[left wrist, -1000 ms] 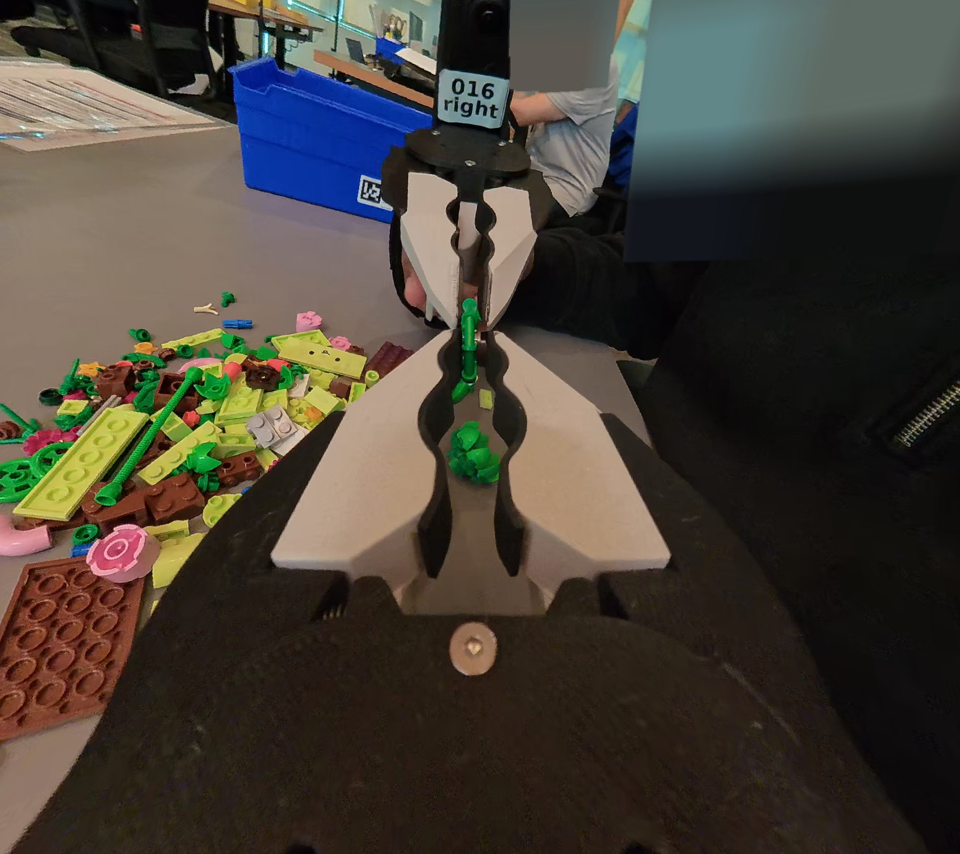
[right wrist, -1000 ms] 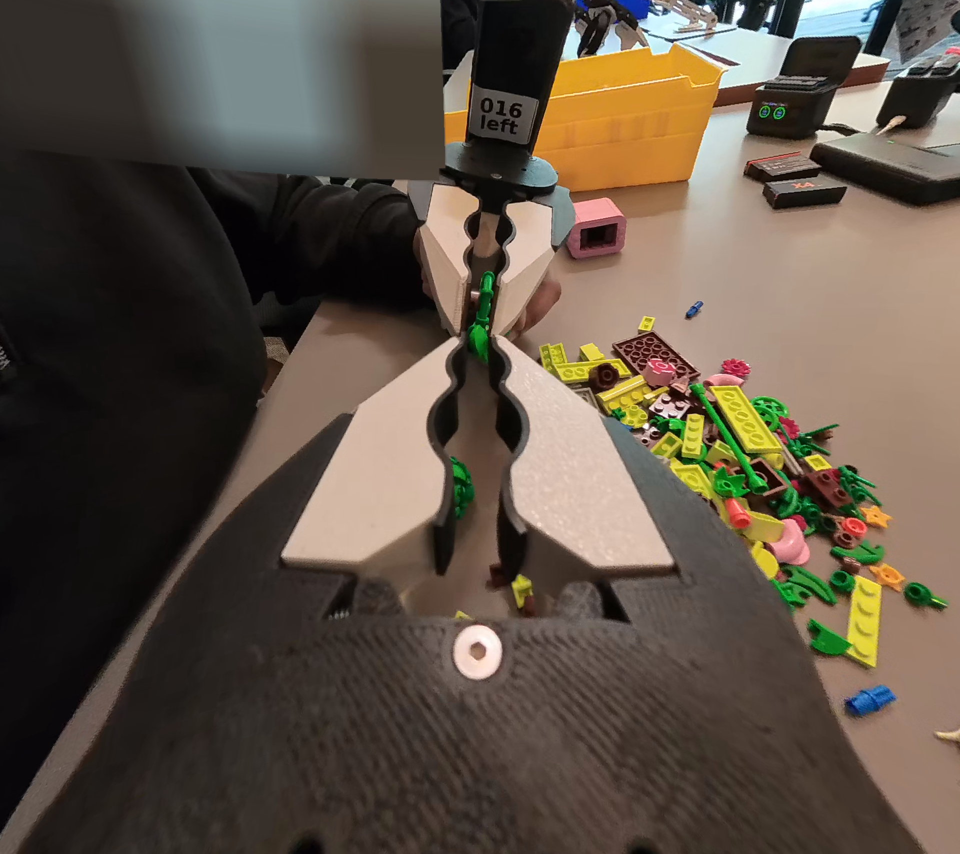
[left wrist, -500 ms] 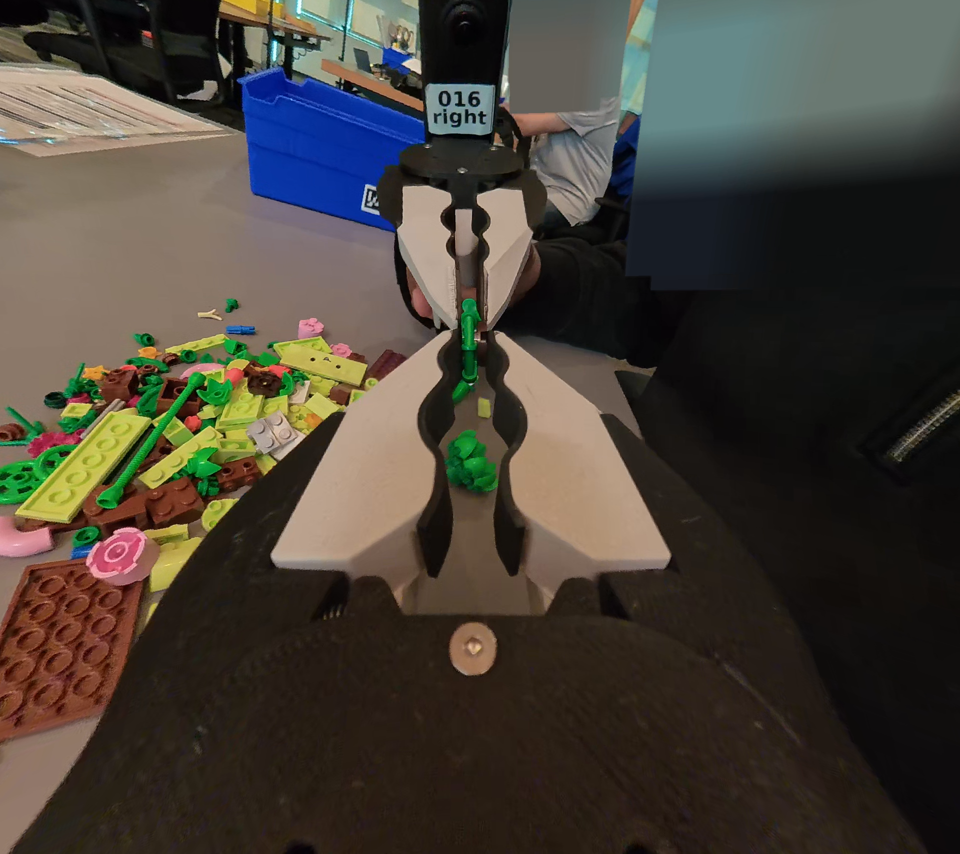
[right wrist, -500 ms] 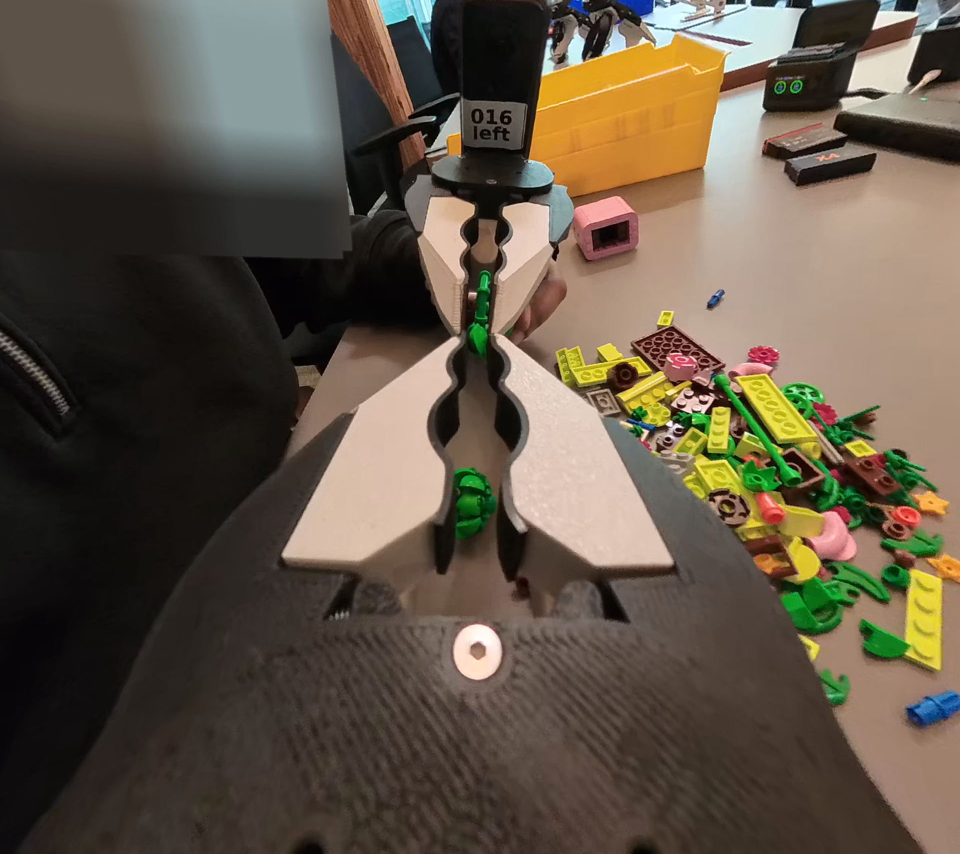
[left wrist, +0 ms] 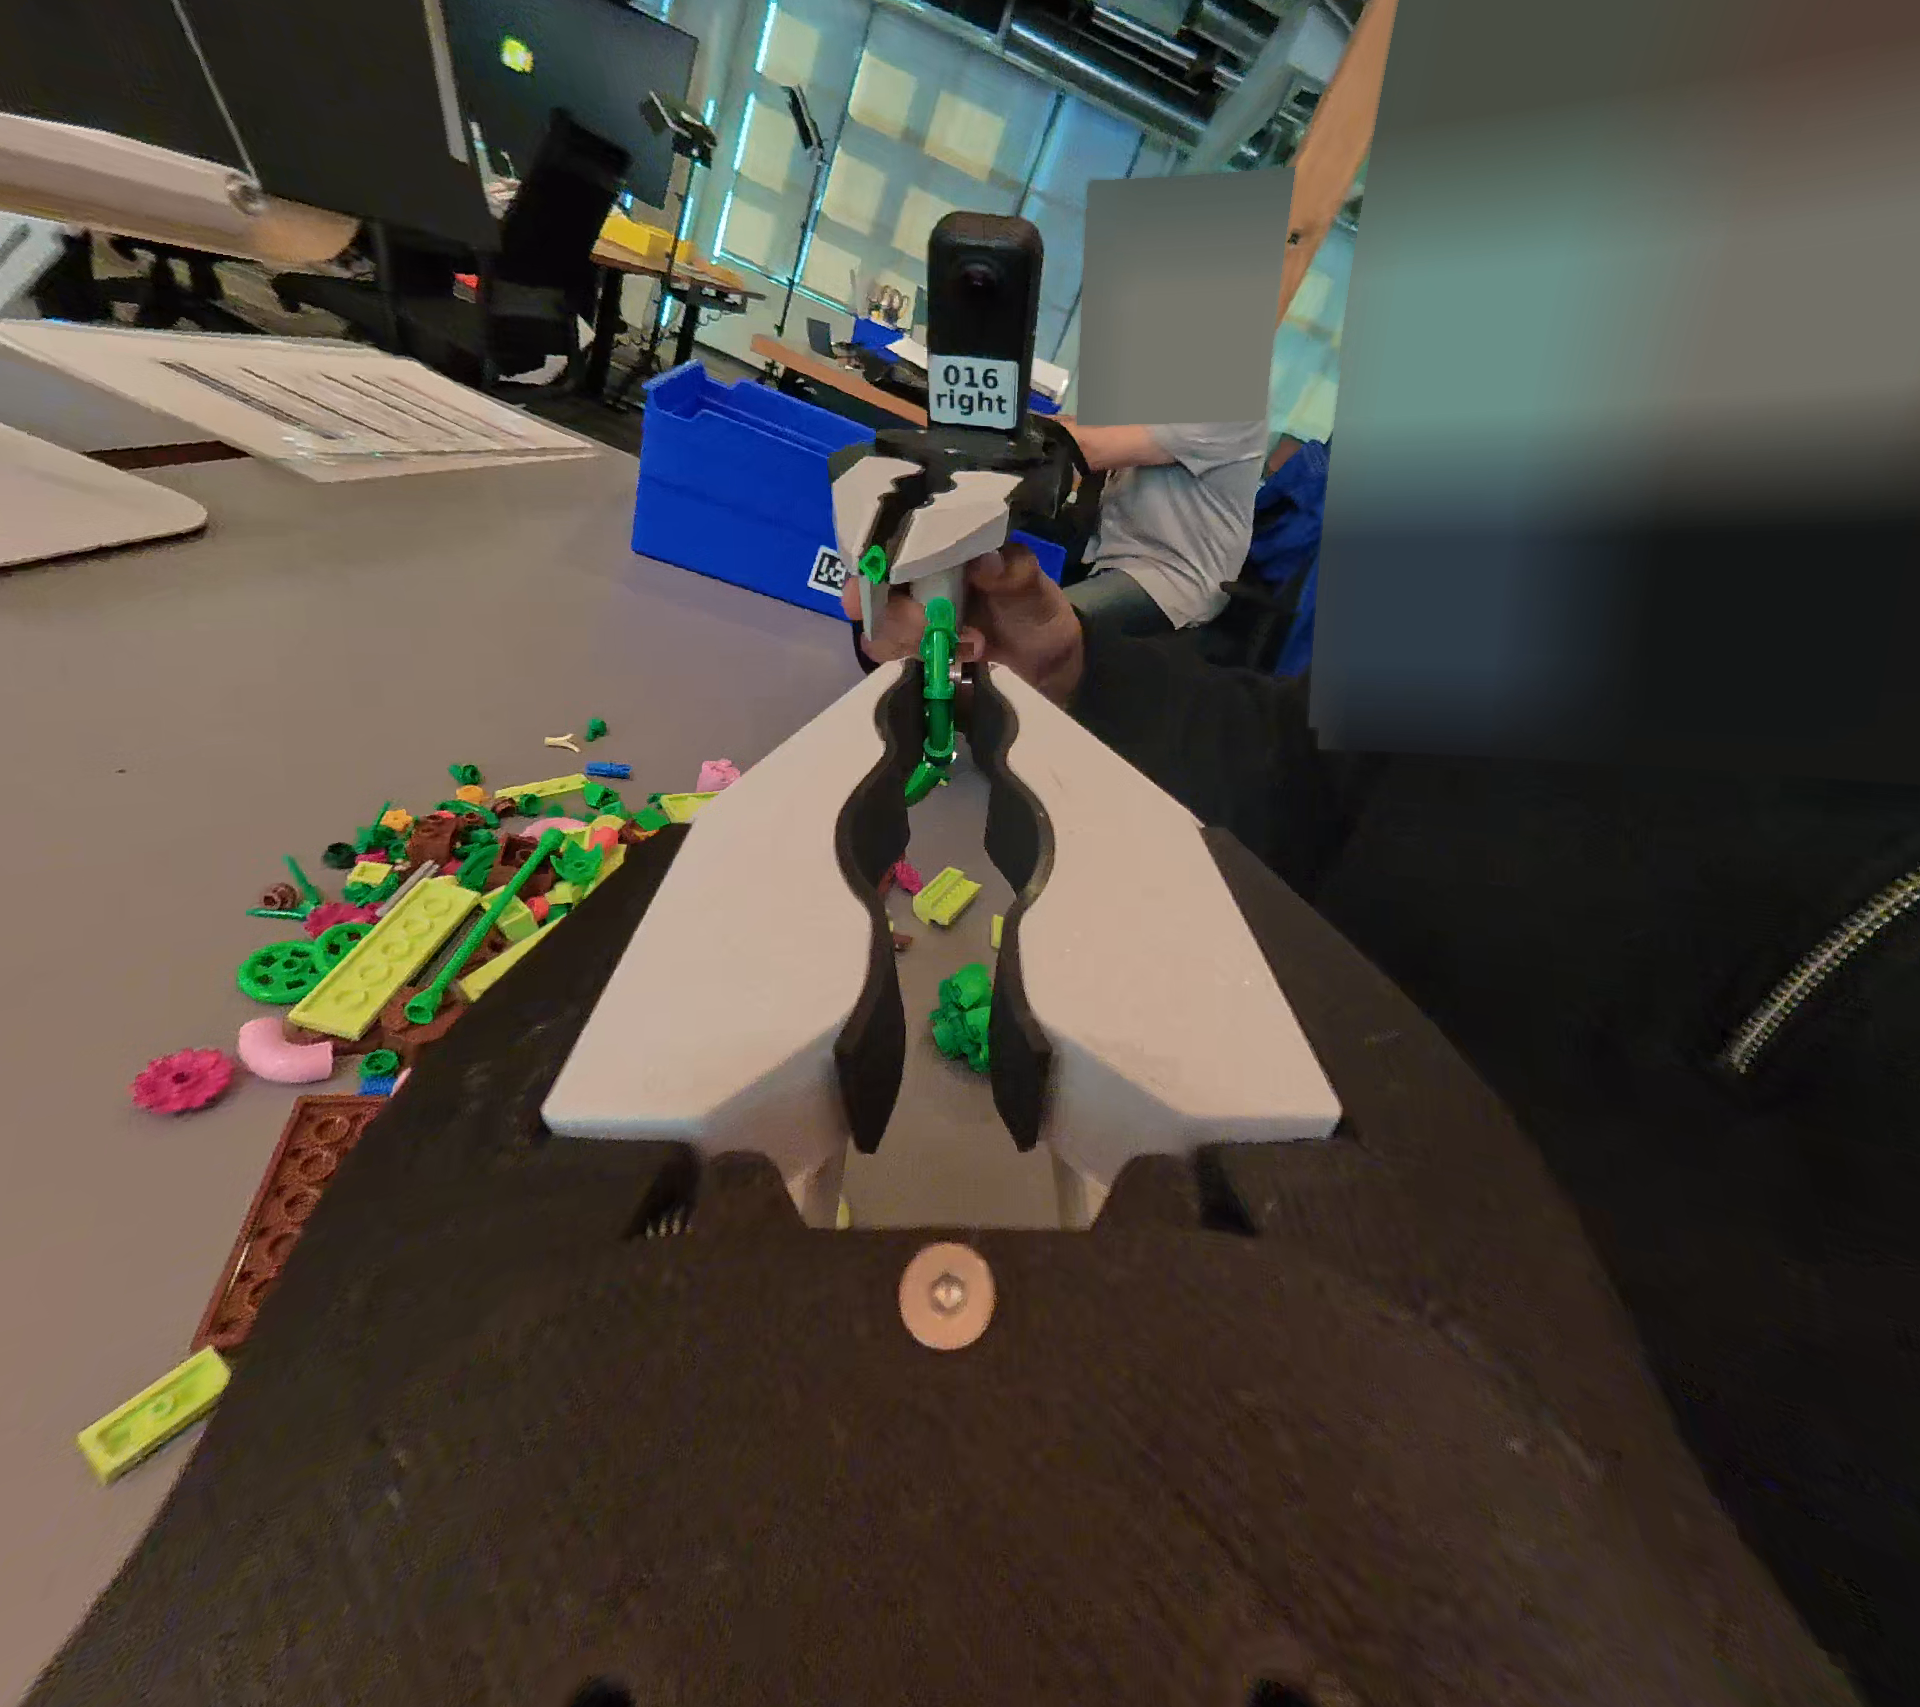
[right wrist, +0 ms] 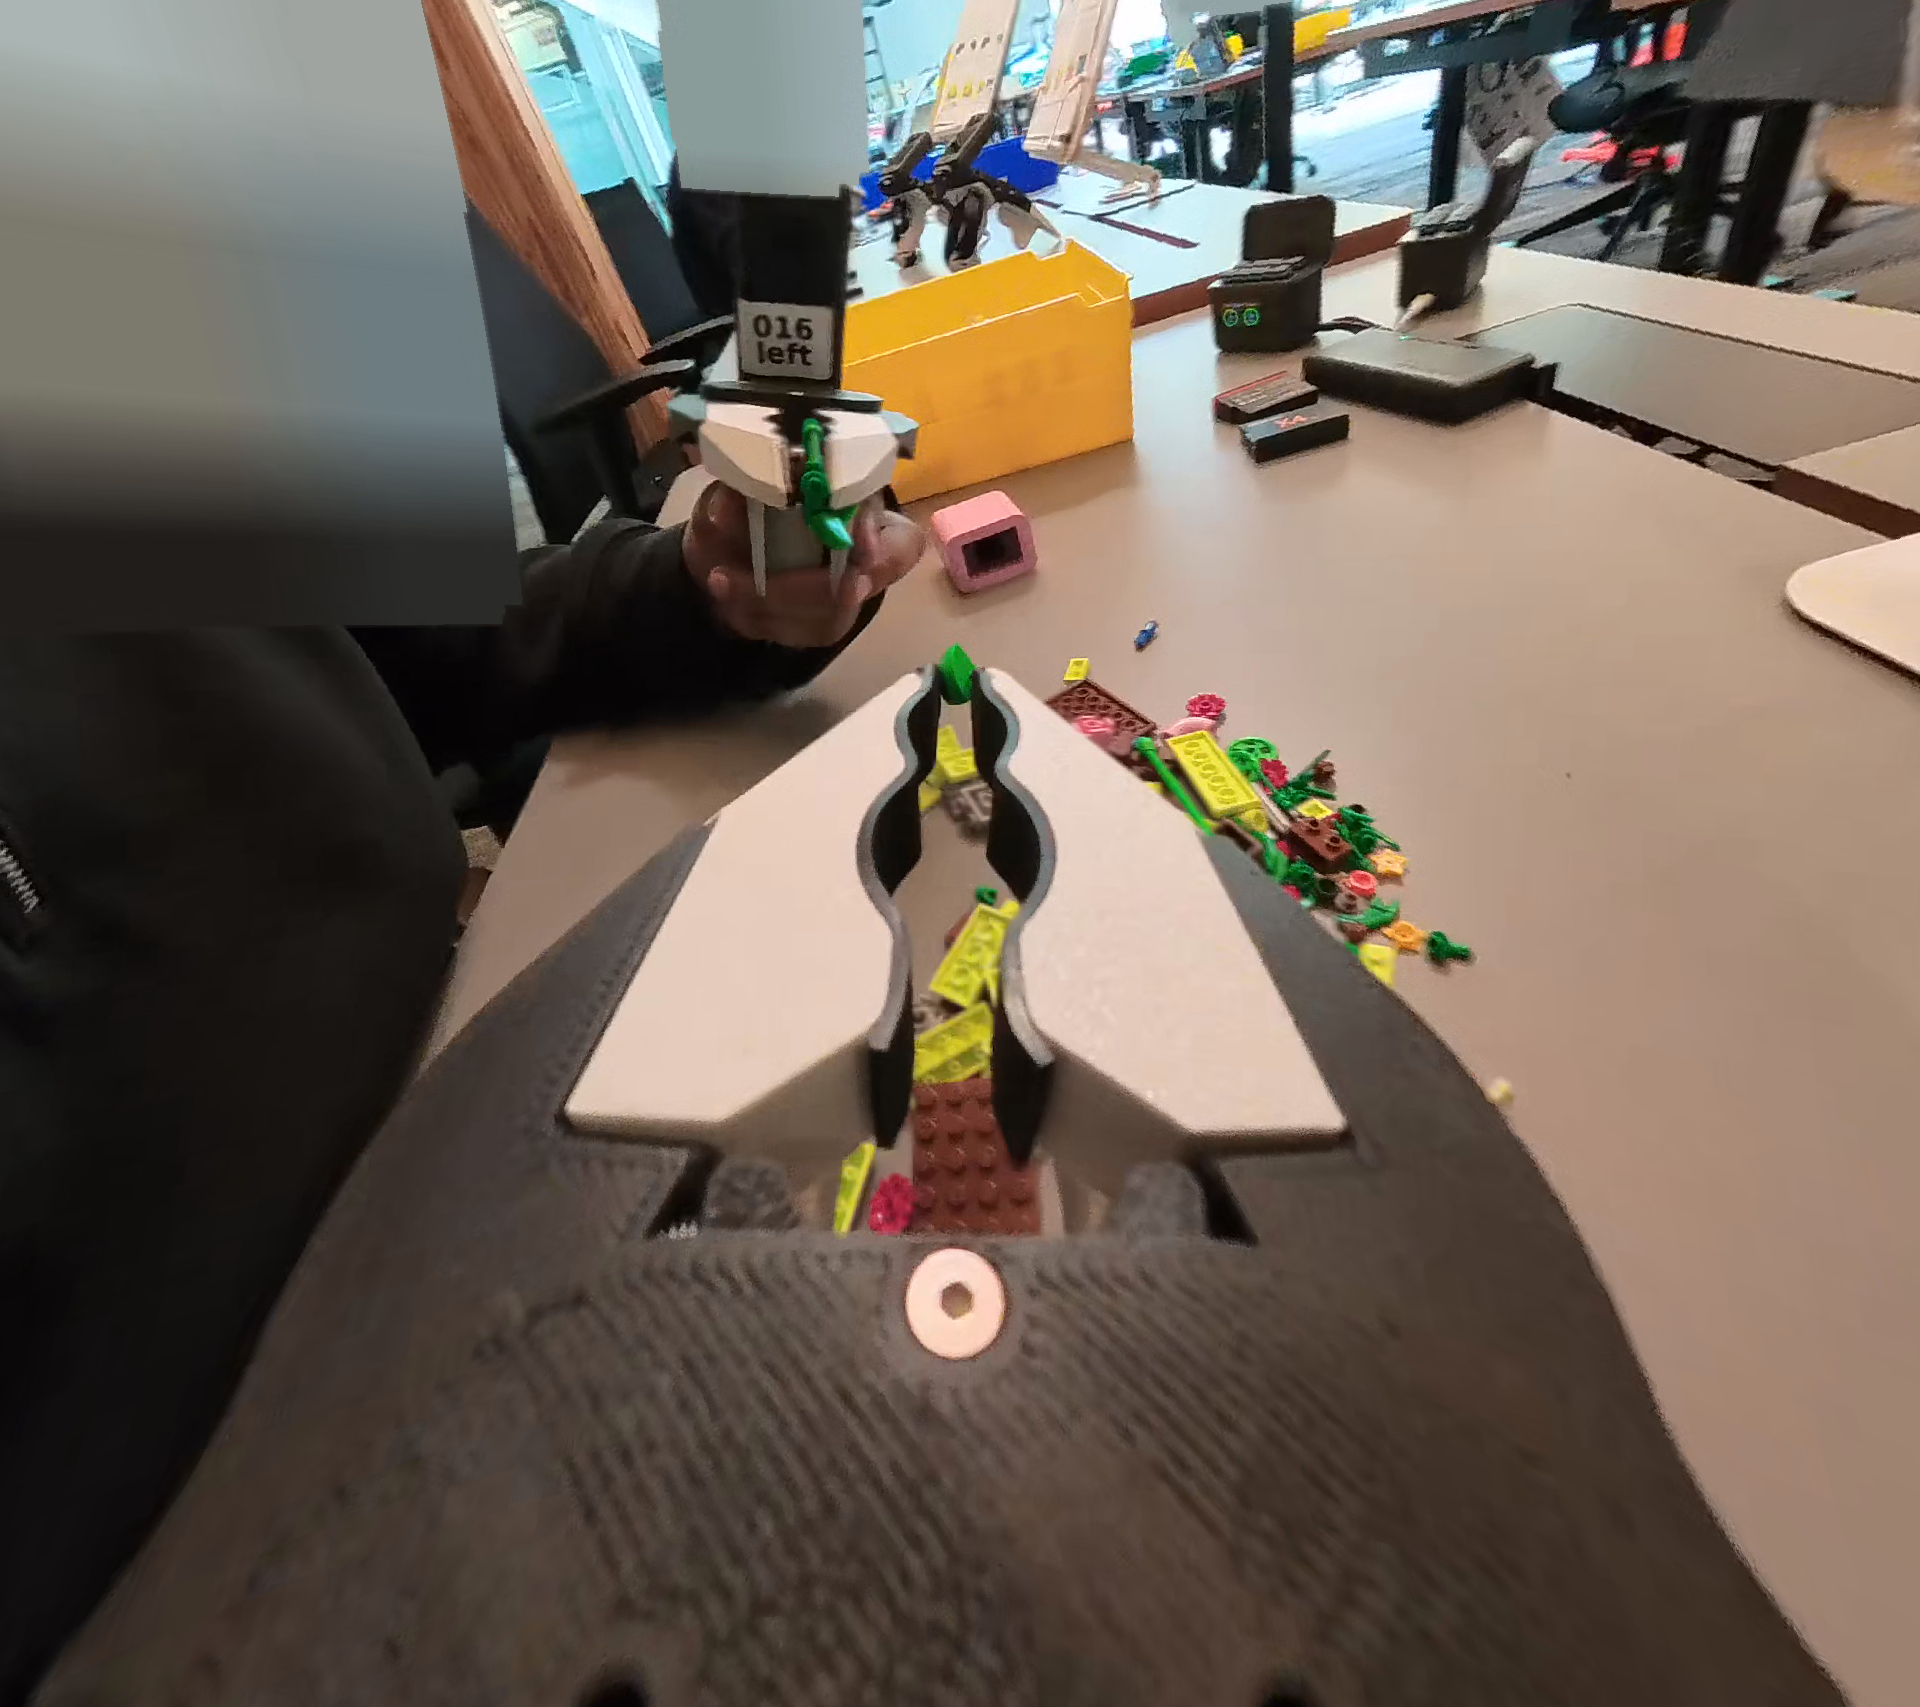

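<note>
Pinching a green stem (left wrist: 938,701), the left hand-held gripper (left wrist: 940,683) (tips closed).

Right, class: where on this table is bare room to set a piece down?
Bare: the grey table between the brick pile and the black boxes; also between the pile and the blue bin. Crowded: the pile itself. Left gripper pinches a green stem; right gripper a green leaf.

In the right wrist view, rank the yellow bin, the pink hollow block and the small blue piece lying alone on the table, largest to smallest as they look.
1. yellow bin
2. pink hollow block
3. small blue piece

The bin sits farthest from the camera yet looks largest, so the ranking is safe.
</note>
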Available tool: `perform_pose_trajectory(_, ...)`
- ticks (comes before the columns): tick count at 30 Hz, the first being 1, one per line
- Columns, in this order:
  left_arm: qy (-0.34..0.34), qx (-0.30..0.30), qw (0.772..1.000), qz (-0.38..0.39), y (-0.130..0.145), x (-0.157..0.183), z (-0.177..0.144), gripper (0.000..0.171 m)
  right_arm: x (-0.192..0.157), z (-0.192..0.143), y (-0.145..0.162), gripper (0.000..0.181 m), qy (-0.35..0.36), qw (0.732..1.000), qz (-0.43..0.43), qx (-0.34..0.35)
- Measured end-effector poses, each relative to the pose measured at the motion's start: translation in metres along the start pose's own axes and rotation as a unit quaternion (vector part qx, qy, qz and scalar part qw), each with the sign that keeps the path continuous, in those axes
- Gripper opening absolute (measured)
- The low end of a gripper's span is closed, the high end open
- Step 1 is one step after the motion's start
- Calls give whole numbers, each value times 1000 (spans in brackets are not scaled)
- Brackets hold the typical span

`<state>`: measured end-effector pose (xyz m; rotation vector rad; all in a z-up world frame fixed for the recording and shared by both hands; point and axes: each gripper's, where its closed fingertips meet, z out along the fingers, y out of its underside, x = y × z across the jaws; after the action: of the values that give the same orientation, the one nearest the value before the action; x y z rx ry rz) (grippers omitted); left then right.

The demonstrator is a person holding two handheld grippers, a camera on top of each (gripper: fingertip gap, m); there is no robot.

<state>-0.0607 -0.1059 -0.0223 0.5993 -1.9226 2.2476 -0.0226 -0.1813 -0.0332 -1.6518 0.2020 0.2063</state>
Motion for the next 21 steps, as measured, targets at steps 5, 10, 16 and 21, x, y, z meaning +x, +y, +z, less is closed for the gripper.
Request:
perform_pose_trajectory(5,-2,-5,1000,5,3,-2,1,5,-10,17,16,2,-10,999,-13,-36)
perform_pose_trajectory(10,-2,-11,1000,-11,9,-6,3,5,15,23,47,3,49,993,-31,-107)
perform_pose_trajectory(16,-10,-44,999,-24,27,-12,9,5,53,19,96,3,144,957,-91,-234)
perform_pose_trajectory(21,-15,-70,997,-27,40,-15,14,4,54,21,87,15,164,953,-123,-222)
